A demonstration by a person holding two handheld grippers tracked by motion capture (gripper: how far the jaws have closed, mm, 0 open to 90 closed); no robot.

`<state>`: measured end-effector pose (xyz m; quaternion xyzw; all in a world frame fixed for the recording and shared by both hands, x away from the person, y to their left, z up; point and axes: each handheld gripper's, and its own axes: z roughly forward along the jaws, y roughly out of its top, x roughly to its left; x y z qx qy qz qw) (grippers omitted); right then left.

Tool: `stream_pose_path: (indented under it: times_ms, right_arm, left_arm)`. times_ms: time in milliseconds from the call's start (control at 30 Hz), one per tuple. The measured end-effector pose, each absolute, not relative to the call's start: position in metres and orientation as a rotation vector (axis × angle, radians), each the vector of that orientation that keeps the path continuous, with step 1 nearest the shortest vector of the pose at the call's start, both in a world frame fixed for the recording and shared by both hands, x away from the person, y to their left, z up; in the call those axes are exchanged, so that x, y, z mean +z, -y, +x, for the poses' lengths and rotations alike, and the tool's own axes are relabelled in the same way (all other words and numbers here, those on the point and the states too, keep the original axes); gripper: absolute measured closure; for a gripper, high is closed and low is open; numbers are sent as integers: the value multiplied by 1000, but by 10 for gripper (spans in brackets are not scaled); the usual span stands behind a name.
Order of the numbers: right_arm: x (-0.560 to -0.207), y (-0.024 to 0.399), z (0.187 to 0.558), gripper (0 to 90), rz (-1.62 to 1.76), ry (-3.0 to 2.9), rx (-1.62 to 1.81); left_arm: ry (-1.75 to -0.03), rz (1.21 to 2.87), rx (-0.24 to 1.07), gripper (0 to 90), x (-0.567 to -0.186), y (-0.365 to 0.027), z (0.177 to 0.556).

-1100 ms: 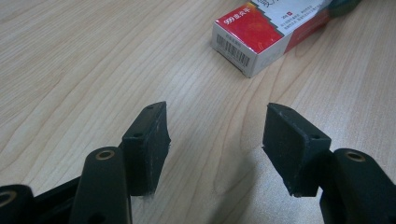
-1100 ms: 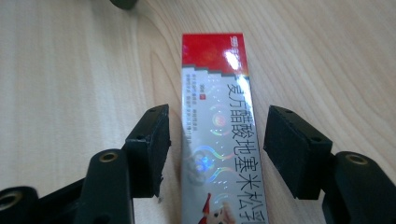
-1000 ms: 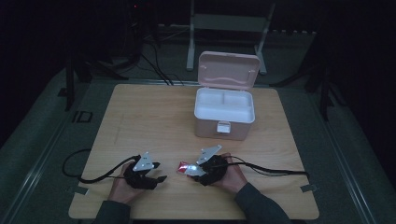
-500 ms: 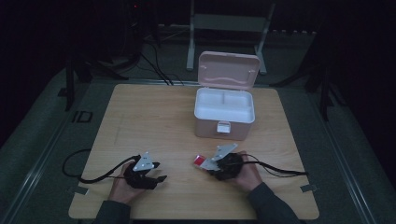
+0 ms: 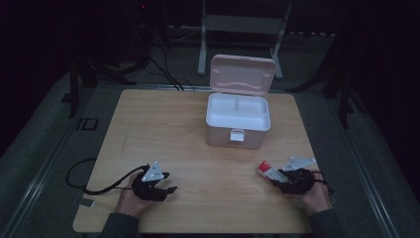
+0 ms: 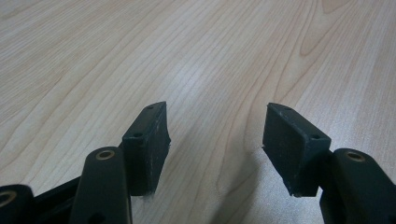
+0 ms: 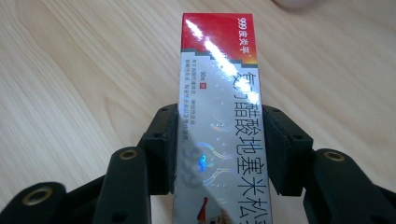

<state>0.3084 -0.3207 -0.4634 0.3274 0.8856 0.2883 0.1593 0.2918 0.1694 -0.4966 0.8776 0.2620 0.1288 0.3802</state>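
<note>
Pinching carton (image 7: 219, 116) in right gripper (image 7: 219, 149); left gripper (image 6: 215, 140) spread, empty; risking slip off glossy sides before far case (image 5: 237, 121).

A silver medicine carton (image 7: 219, 126) with a red end carries white print reading "999" followed by the Chinese characters "皮炎平" on the red band. Large blue-green characters, "复方醋酸地塞米松", run down its silver face, where a holographic "999" also glints. Rows of smaller print beside them are too fine to read.
</note>
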Motion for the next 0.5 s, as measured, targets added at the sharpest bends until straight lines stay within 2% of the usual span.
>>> stream_pose_path:
  times_ms: [367, 500]
  right_arm:
    - [-472, 337, 304, 508, 986, -2526, 817]
    - [-478, 338, 305, 440, 997, -2524, 812]
  left_arm:
    - [-675, 2249, 328, 388, -497, -169, 292]
    - [-682, 2244, 334, 378, -498, -169, 292]
